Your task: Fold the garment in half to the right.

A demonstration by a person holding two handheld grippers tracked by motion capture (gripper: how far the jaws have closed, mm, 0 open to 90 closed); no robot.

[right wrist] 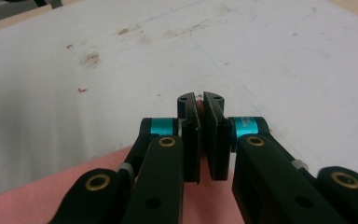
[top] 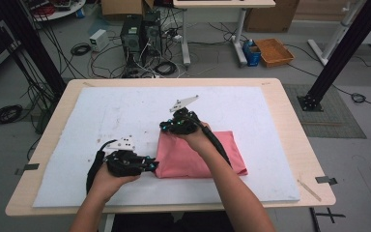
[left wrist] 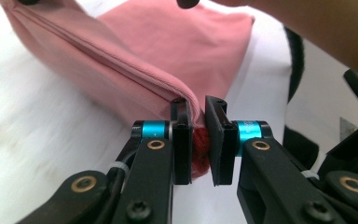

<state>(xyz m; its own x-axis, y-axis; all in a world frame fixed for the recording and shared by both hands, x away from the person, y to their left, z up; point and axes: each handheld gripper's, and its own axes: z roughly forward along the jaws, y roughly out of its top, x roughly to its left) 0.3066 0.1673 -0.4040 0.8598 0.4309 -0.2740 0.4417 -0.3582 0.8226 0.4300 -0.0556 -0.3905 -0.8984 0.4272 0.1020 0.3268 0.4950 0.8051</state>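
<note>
Wooden desk (top: 290,121) with a white mat (top: 101,111), your left hand-held gripper (left wrist: 199,135) pinching the pink cloth (top: 193,157) corner, your right hand-held gripper (right wrist: 200,135) clamped on its far edge

Cloth (top: 199,153): plain pink, no pattern. Mat (top: 101,121): white, with faint brown and red specks; table (top: 297,140): light wood tone. Both grippers (left wrist: 197,140) (right wrist: 201,135): black jaws, turquoise collars, brass-coloured rivets.
</note>
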